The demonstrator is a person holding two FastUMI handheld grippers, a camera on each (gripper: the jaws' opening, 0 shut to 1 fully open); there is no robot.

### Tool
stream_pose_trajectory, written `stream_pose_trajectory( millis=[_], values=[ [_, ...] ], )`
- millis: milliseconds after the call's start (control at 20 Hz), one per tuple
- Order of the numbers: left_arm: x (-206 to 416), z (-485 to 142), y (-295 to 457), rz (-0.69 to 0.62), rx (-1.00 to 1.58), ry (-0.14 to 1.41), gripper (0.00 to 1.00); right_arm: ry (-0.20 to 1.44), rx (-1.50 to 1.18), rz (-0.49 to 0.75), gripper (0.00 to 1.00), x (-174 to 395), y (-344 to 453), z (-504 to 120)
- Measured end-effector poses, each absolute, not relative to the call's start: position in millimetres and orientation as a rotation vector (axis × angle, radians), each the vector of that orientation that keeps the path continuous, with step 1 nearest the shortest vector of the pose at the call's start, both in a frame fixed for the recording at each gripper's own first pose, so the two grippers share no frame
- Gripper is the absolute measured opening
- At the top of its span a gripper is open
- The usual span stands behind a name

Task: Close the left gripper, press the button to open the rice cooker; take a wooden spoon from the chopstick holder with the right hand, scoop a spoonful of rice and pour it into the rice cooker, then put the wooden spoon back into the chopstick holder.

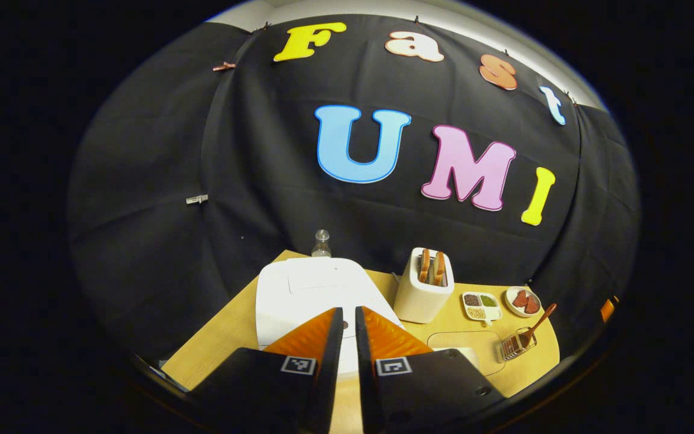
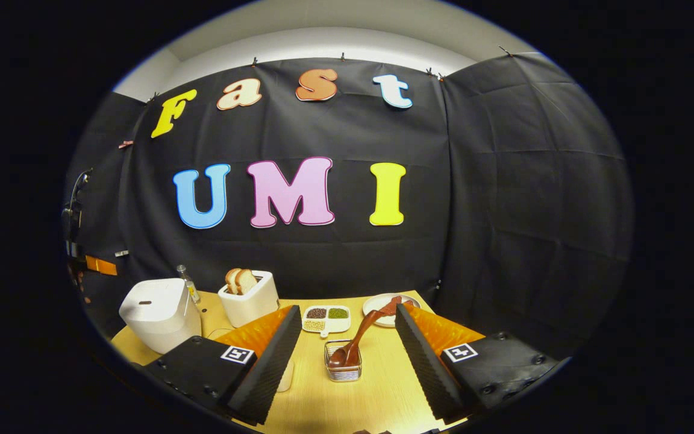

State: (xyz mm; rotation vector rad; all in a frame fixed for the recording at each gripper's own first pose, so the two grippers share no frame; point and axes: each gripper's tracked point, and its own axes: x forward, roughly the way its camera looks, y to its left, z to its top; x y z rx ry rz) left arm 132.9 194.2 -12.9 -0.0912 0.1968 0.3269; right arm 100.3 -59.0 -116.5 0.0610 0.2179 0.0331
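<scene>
White rice cooker (image 2: 160, 313), lid down, at nine o'clock; wooden spoon (image 2: 359, 340) leaning (bowl down) in wire chopstick holder (image 2: 342, 367), centre.

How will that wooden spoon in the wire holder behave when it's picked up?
The wooden spoon looks rigid, so it likely won't flex. It leans loosely in the chopstick holder, so it should lift free easily. The small wire holder seems light and might tip or slide.
</scene>
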Motion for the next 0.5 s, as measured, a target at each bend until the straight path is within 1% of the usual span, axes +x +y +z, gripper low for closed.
stream_pose_trajectory(
  millis=[50, 100, 250, 500],
  values=[
    [140, -23, 202, 0.335, -0.084, 0.226, 0.13, 0.22, 0.059, 0.023, 0.98, 100, -62, -117],
    [146, -33, 209, 0.336, -0.073, 0.248, 0.1, 0.223, 0.059, 0.015, 0.98, 99, -66, -119],
    [166, -48, 217, 0.315, -0.079, 0.283, 0.07, 0.235, 0.058, -0.008, 0.98, 97, -76, -123],
    [203, -65, 222, 0.265, -0.066, 0.309, 0.07, 0.264, 0.074, -0.028, 0.98, 93, -84, -132]
  ],
)
